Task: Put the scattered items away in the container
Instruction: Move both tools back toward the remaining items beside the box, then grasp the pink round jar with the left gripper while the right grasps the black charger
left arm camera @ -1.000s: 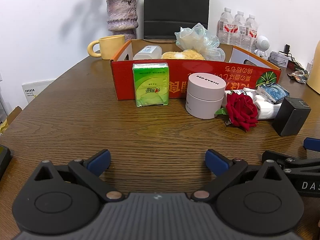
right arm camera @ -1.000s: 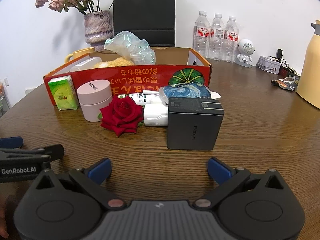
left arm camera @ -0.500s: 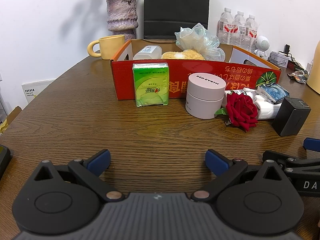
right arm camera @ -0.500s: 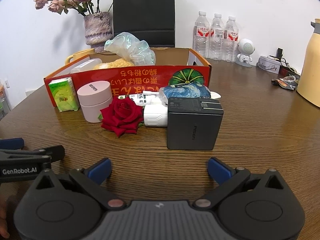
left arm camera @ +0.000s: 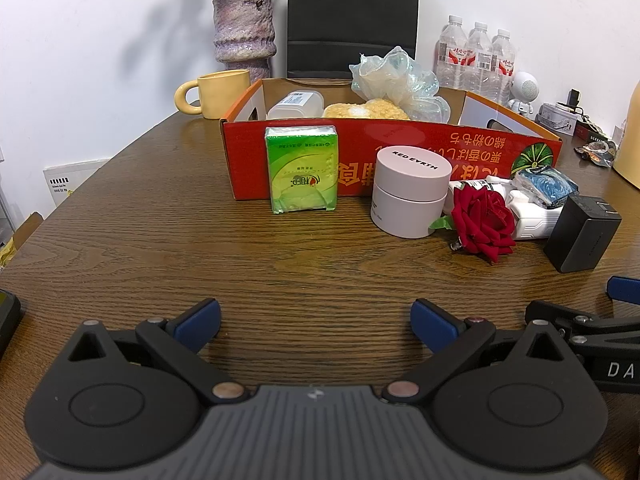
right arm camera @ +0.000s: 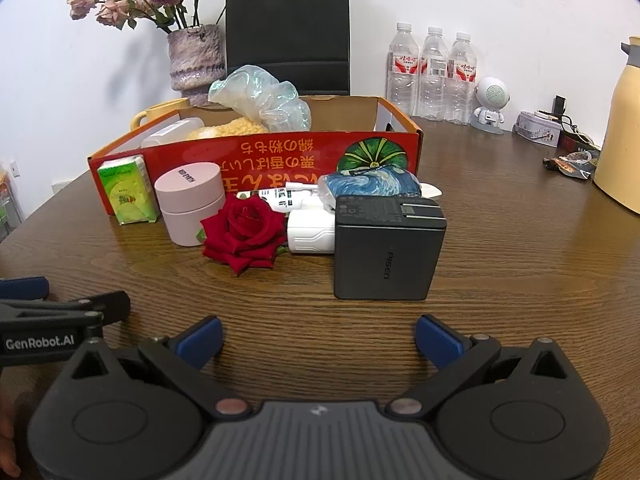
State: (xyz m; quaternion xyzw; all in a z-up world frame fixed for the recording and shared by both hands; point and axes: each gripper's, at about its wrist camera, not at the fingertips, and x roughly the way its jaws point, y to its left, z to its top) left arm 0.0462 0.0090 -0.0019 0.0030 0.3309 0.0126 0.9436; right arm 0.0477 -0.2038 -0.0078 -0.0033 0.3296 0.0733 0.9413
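A red cardboard box stands open on the wooden table, holding a plastic bag, a clear tub and a yellow item. In front of it stand a green tissue pack, a pink jar, a red rose, a white adapter, a blue patterned pouch and a black charger. My left gripper is open and empty, well short of the tissue pack. My right gripper is open and empty, just short of the charger.
Behind the box are a yellow mug, a vase of dried flowers, a black paper bag, three water bottles and a small white robot figure. A cream jug stands at the far right.
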